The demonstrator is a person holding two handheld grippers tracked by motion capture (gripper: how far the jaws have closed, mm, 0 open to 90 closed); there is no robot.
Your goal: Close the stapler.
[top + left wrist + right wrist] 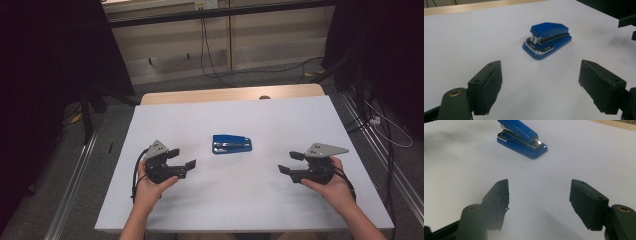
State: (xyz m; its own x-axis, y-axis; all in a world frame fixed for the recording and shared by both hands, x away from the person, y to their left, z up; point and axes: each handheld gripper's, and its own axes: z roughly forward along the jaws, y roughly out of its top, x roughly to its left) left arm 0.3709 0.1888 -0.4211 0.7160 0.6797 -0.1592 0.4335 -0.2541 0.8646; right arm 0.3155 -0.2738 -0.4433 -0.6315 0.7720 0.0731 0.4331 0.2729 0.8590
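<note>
Over at the left of the high view, the left gripper (182, 158) sits in the person's left hand (150, 187) just above the white table (300, 120), jaws spread wide with nothing between them, nose aimed toward the centre. Dead centre of the frame lies the blue stapler (231, 144), flat on the table and well apart from both grippers. At the right, the right gripper (291, 162) mirrors it, jaws wide and empty, pointed back toward the stapler.
</note>
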